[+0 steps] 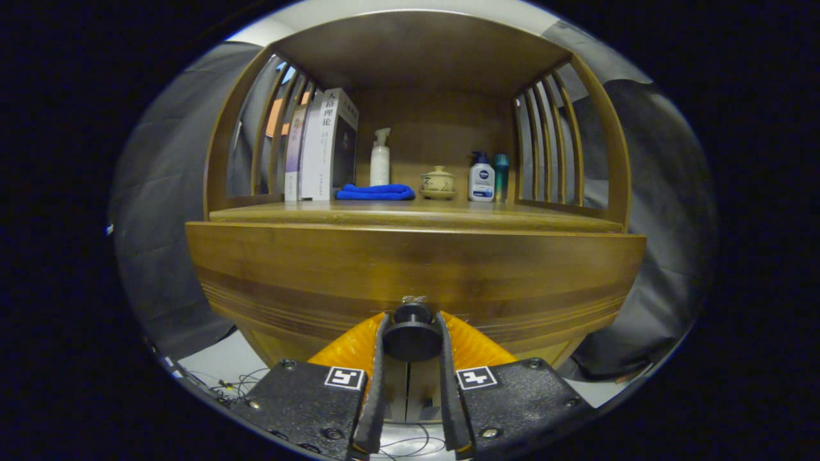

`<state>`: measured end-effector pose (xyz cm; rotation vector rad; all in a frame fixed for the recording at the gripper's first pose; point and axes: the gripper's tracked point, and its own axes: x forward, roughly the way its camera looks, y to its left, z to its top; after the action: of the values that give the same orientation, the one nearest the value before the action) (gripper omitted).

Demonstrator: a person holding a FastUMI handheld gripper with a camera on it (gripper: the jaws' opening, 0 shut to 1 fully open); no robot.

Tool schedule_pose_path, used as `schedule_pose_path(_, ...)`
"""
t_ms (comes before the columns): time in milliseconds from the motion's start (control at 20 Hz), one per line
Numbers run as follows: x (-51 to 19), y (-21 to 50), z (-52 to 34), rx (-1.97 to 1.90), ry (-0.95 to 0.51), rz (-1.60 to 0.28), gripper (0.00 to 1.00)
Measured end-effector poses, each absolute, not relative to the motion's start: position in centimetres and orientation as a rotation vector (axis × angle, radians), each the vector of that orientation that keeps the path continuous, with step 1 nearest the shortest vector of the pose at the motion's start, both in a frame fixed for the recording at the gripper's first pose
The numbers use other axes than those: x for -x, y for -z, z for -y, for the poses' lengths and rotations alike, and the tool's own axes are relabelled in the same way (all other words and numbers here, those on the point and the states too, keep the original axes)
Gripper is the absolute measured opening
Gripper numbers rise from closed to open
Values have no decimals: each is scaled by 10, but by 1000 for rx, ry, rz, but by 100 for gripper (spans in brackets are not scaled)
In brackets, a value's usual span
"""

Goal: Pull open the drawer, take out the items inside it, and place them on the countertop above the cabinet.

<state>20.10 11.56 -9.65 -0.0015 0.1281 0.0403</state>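
- The claw (pixel 412 326) is closed around the drawer's round black knob (pixel 412 334), one finger pressed to each side of it.
- The drawer (pixel 416 282) front fills the space just beyond the fingers, and its top edge stands a little forward of the countertop (pixel 416 214).
- Standing on the countertop: three books (pixel 323 147) upright at the left edge, one folded blue cloth (pixel 375 191), one white pump bottle (pixel 380 158) behind the cloth, and one lidded ceramic cup (pixel 438 182) on a saucer.
- Near the right edge stand one white-and-blue bottle (pixel 481 177) and one teal bottle (pixel 501 173), side by side.
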Motion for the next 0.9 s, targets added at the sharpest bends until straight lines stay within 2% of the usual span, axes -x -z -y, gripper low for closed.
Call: schedule_pose_path(900, -106, 107, -116, -15, -70, -136, 39)
